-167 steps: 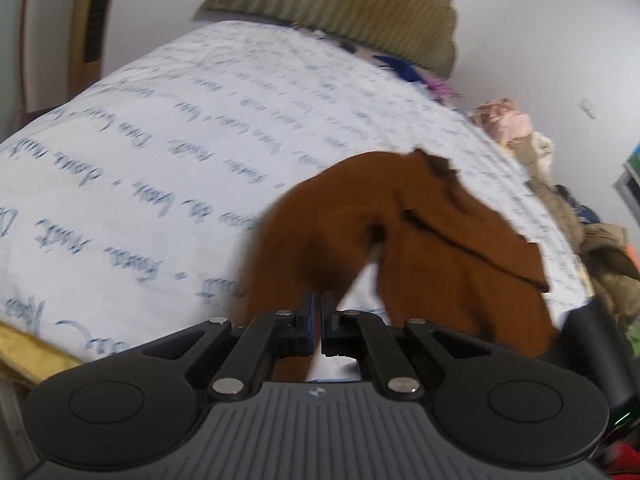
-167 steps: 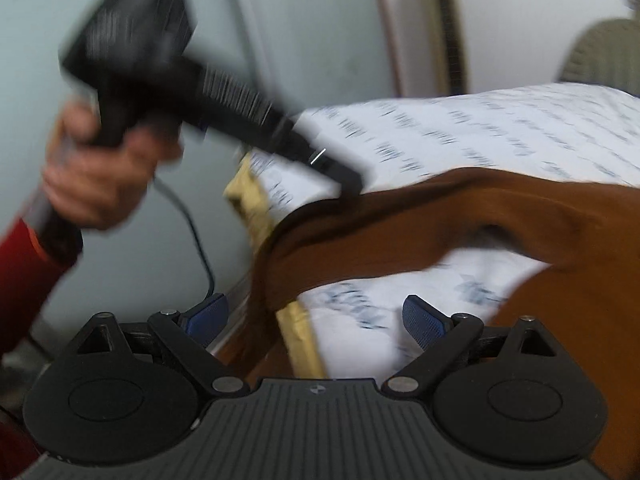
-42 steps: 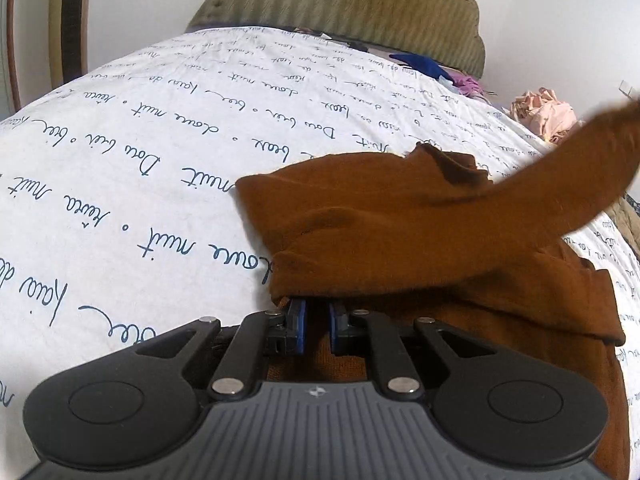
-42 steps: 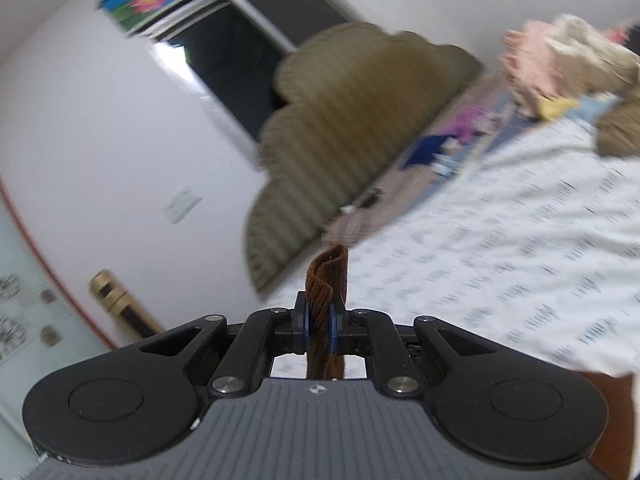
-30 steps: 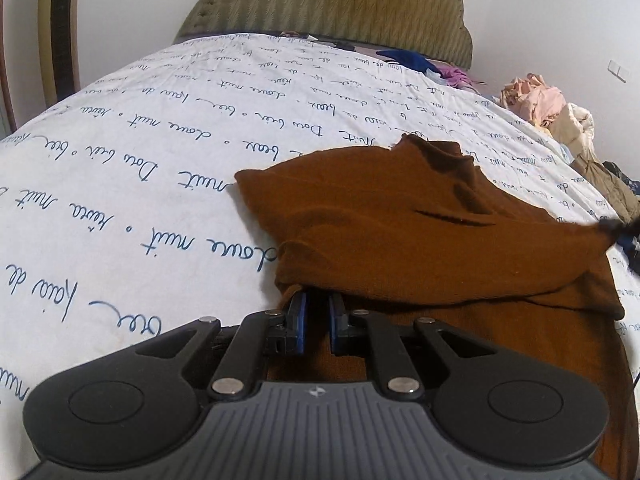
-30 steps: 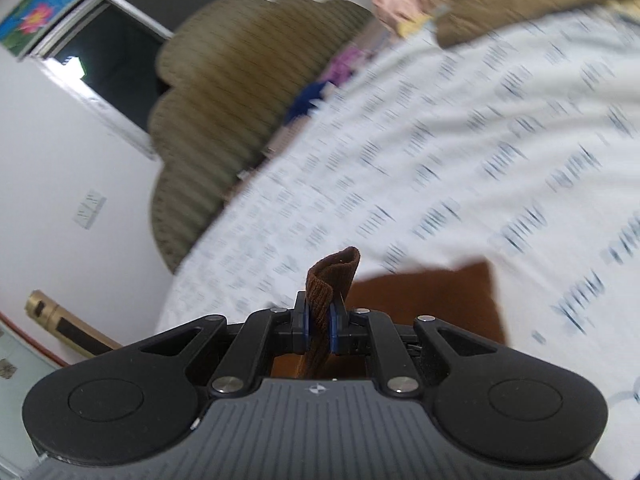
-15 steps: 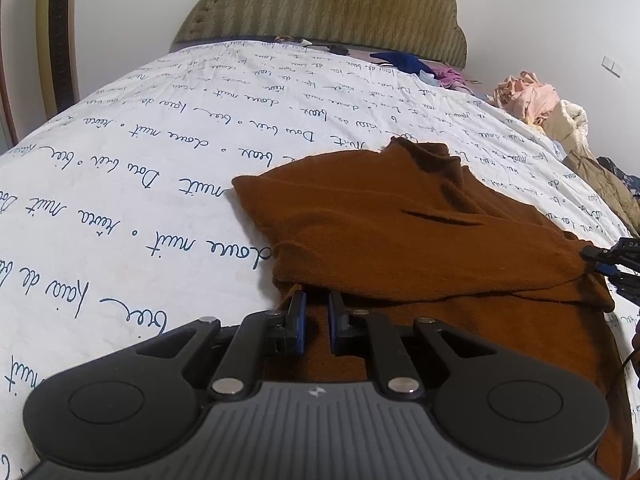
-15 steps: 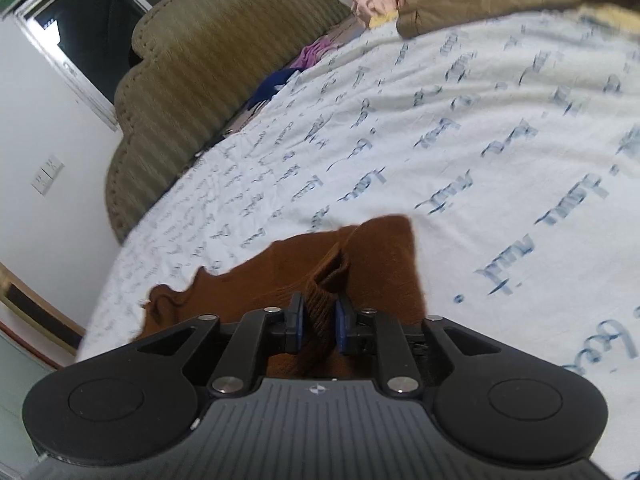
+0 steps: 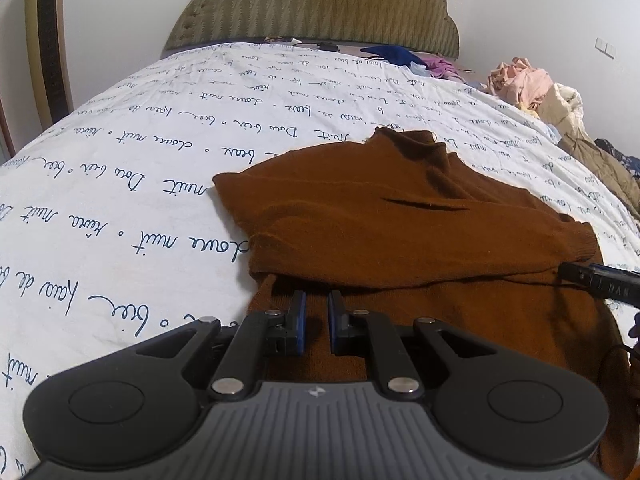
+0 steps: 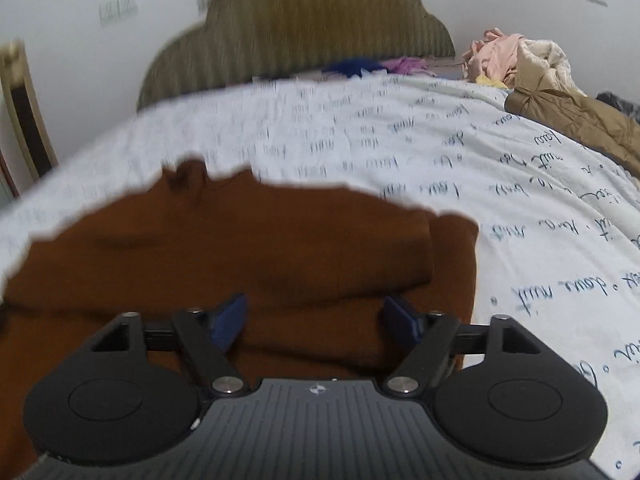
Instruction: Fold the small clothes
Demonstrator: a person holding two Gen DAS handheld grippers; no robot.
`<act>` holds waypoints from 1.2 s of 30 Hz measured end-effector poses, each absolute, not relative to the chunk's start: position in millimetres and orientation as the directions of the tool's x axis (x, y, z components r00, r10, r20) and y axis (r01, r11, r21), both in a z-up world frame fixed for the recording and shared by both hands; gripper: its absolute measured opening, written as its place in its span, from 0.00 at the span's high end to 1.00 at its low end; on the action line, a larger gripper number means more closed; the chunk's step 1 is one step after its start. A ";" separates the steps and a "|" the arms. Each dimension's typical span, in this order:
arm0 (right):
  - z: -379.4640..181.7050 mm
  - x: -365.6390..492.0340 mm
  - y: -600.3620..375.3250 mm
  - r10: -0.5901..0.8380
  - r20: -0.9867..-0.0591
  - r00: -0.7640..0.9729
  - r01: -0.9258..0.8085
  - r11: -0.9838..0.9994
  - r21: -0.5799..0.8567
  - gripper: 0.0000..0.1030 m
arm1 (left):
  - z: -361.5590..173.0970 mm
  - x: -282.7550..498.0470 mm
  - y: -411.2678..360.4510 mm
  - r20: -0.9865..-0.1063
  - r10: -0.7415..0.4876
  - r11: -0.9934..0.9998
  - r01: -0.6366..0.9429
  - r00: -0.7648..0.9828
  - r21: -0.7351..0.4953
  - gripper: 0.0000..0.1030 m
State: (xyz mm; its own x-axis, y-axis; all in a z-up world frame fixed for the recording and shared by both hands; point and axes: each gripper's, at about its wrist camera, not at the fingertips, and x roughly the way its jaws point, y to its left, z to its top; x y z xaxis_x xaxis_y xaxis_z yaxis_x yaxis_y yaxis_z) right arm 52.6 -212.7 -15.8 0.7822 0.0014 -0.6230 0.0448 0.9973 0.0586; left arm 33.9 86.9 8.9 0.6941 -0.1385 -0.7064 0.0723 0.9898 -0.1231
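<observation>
A brown knit sweater (image 9: pixel 400 216) lies flat on the white bed sheet (image 9: pixel 120 184), with one sleeve (image 9: pixel 460 244) folded across its body and the cuff at the right. My left gripper (image 9: pixel 316 320) hovers just above the sweater's near left part; its jaws stand a narrow gap apart with nothing between them. My right gripper (image 10: pixel 316 316) is wide open over the sweater (image 10: pixel 240 256) near its right edge, holding nothing. Its tip shows in the left wrist view (image 9: pixel 596 280) beside the cuff.
A padded olive headboard (image 9: pixel 316 4) stands at the far end. Blue and purple clothes (image 9: pixel 404 58) lie near it. A heap of pink, cream and tan clothes (image 9: pixel 560 120) lies along the bed's right side. A wooden post (image 9: pixel 44 36) stands at the left.
My right gripper carried the sleeve across the sweater, laid it down and opened, letting it go. My left gripper's jaws parted slightly and released the cloth.
</observation>
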 end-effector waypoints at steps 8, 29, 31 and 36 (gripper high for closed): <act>-16.3 20.9 -186.4 0.007 -0.623 0.783 -0.015 1.000 -0.009 0.05 | 7.8 20.8 87.8 -0.698 -0.160 0.987 0.098 0.699 -0.128 0.89; -25.7 -139.0 -274.3 0.232 -0.620 0.749 0.013 0.931 0.364 0.15 | -20.6 -52.2 139.7 -0.677 -0.385 0.921 0.214 0.628 -0.326 0.18; -26.3 -145.5 -261.1 0.245 -0.623 0.743 -0.023 0.940 0.341 0.17 | -21.6 -57.8 132.3 -0.677 -0.387 0.921 0.230 0.626 -0.314 0.18; -27.8 -145.6 -225.6 0.339 -0.612 0.715 -0.122 0.922 0.368 0.40 | -21.1 -67.5 109.8 -0.685 -0.418 0.908 0.292 0.597 -0.300 0.21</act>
